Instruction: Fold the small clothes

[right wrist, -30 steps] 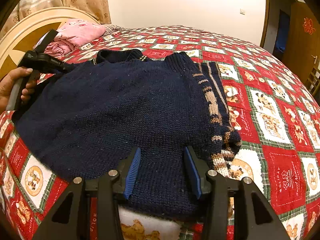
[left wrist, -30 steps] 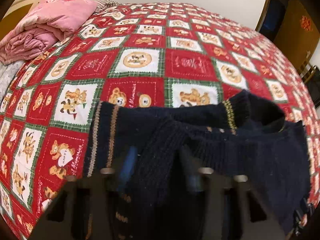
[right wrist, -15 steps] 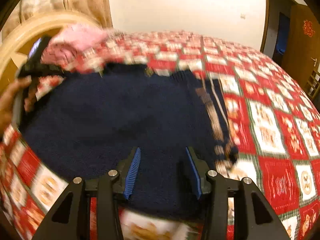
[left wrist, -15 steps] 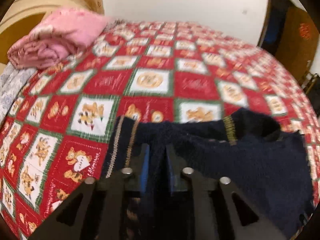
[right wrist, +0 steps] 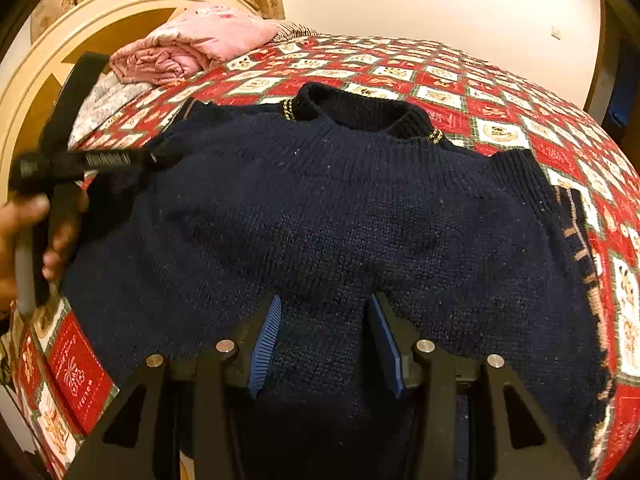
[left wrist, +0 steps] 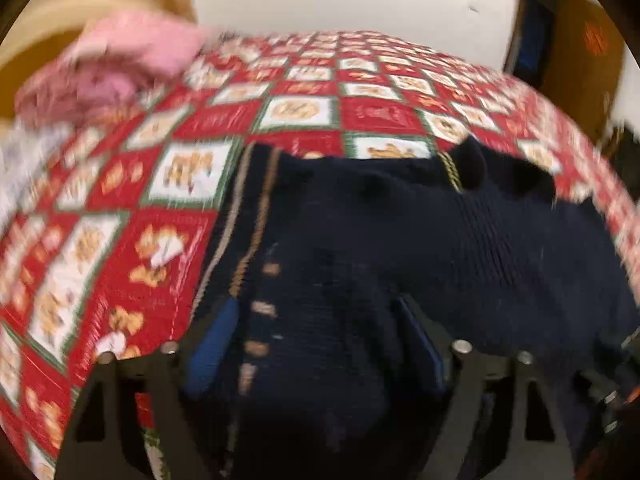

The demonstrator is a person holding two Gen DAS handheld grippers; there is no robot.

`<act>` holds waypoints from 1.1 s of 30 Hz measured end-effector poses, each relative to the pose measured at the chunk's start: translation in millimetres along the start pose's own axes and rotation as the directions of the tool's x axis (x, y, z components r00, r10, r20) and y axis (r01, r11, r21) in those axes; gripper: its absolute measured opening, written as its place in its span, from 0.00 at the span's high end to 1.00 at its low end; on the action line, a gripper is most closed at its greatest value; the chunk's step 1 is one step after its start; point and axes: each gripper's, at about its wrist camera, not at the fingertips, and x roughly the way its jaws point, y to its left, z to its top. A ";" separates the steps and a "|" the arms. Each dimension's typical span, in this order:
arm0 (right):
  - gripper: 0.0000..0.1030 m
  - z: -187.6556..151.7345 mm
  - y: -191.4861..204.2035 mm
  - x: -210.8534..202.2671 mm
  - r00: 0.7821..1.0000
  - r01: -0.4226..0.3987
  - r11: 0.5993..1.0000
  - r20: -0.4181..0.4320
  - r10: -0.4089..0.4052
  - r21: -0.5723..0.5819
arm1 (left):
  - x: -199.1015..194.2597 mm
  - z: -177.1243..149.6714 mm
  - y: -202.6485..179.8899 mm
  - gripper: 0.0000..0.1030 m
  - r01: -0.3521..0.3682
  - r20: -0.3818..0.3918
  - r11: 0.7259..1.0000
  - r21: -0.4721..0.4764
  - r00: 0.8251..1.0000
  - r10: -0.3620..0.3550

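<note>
A small navy knit sweater (right wrist: 340, 208) with tan stripes lies back side up on the red patchwork bedspread (right wrist: 500, 92), collar (right wrist: 360, 108) toward the far side. My right gripper (right wrist: 324, 320) is open, its blue pads either side of the sweater's near hem. In the blurred left wrist view my left gripper (left wrist: 320, 324) is open over the sweater (left wrist: 440, 248) near its striped sleeve (left wrist: 248, 232). The left gripper also shows in the right wrist view (right wrist: 156, 158) at the sweater's left shoulder, held by a hand.
A folded pink quilt (right wrist: 192, 52) and a grey cloth (right wrist: 104, 104) lie at the headboard (right wrist: 52, 68). A doorway (right wrist: 620, 80) is at the right. The bed's edge runs close below my right gripper.
My left gripper, shut on the sleeve fabric half a second ago, has opened and let it drop. The right gripper has moved left toward the middle of the hem.
</note>
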 end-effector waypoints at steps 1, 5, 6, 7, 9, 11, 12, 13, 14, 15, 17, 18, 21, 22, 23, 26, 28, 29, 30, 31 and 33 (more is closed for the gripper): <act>0.54 0.1 0.0 -4.0 1.000 0.011 1.000 -0.003 -0.011 0.003 | -2.6 2.2 8.0 0.19 0.050 -0.006 0.998 -0.041 0.999 -0.050; 0.54 -0.5 11.8 -25.5 0.998 0.041 0.999 0.044 -0.041 -0.006 | -27.7 -7.4 21.8 0.20 0.110 0.018 0.992 -0.067 0.994 -0.109; 0.53 -2.3 19.0 -29.0 0.998 0.025 0.999 0.054 -0.024 -0.022 | -34.2 -14.6 22.2 0.20 0.116 0.029 0.992 -0.059 0.993 -0.114; 0.52 -5.5 23.1 -27.8 0.999 0.021 0.999 0.043 -0.020 -0.032 | -38.4 -22.6 22.6 0.20 0.106 0.033 0.993 -0.052 0.994 -0.104; 0.49 -15.4 32.4 -8.2 0.998 0.032 0.998 -0.047 -0.035 -0.048 | -38.9 -39.6 20.7 0.20 0.076 0.022 0.997 -0.018 0.997 -0.075; 0.45 -20.7 33.0 -10.0 0.998 0.067 0.997 0.005 -0.067 -0.048 | -39.3 -52.8 14.2 0.19 -0.024 0.051 0.997 0.074 0.999 0.020; 0.45 -19.3 31.7 -10.7 0.998 0.067 0.997 -0.011 -0.067 -0.033 | -41.2 -55.9 12.5 0.19 -0.056 0.065 0.994 0.096 0.997 0.050; 0.45 -18.2 30.3 -12.7 0.998 0.064 0.998 -0.018 -0.065 -0.015 | -44.3 -58.3 14.8 0.19 -0.045 0.065 0.995 0.093 0.997 0.039; 0.45 -16.0 29.1 -17.1 0.998 0.058 0.998 -0.022 -0.058 0.007 | -48.9 -59.3 20.0 0.19 -0.022 0.068 0.997 0.073 0.998 0.017; 0.45 -15.4 30.4 -21.2 0.998 0.054 0.998 -0.015 -0.054 0.015 | -51.6 -59.1 25.3 0.19 -0.012 0.069 0.998 0.055 0.998 0.008; 0.45 -13.5 40.6 -29.7 0.998 0.054 0.999 0.015 -0.054 -0.001 | -55.3 -57.7 35.7 0.19 -0.008 0.063 1.000 0.030 0.998 0.006; 0.45 -12.0 49.0 -33.8 0.998 0.056 0.998 0.031 -0.056 -0.023 | -55.4 -56.7 40.5 0.19 -0.018 0.063 1.000 0.023 0.998 0.017; 0.45 -7.4 87.5 -40.7 0.997 0.041 0.993 0.064 -0.034 -0.110 | -52.6 -54.8 56.7 0.18 -0.044 0.054 0.999 0.001 0.998 0.044; 0.45 -7.4 101.0 -41.1 0.998 0.023 0.990 0.065 -0.014 -0.139 | -53.4 -56.1 60.3 0.15 -0.035 0.053 0.999 -0.011 0.998 0.035; 0.45 -6.4 115.1 -39.7 0.998 0.006 0.986 0.060 0.004 -0.167 | -55.2 -58.3 65.2 0.15 -0.028 0.055 0.999 -0.025 0.998 0.029; 0.45 -11.2 158.9 -34.4 0.998 -0.012 0.965 0.051 0.026 -0.261 | -61.4 -62.5 75.1 0.14 -0.020 0.063 0.999 -0.035 0.998 0.022; 0.45 -13.6 186.4 -30.1 0.998 -0.015 0.948 0.055 0.034 -0.317 | -65.2 -64.2 80.9 0.13 -0.024 0.067 0.999 -0.036 0.997 0.026; 0.45 -13.7 194.2 -28.2 0.998 -0.017 0.943 0.055 0.037 -0.331 | -67.5 -64.7 85.5 0.13 -0.035 0.072 0.999 -0.040 0.997 0.038; 0.45 -14.4 205.0 -26.6 0.998 -0.021 0.937 0.056 0.043 -0.347 | -69.6 -65.4 90.7 0.13 -0.041 0.074 0.998 -0.048 0.996 0.045; 0.45 -14.5 210.3 -25.7 0.997 -0.026 0.935 0.056 0.049 -0.354 | -70.9 -65.7 96.0 0.13 -0.040 0.073 0.998 -0.055 0.996 0.044; 0.45 -14.8 224.2 -24.3 0.997 -0.025 0.927 0.064 0.053 -0.373 | -72.4 -66.8 107.8 0.13 -0.034 0.073 0.997 -0.071 0.997 0.040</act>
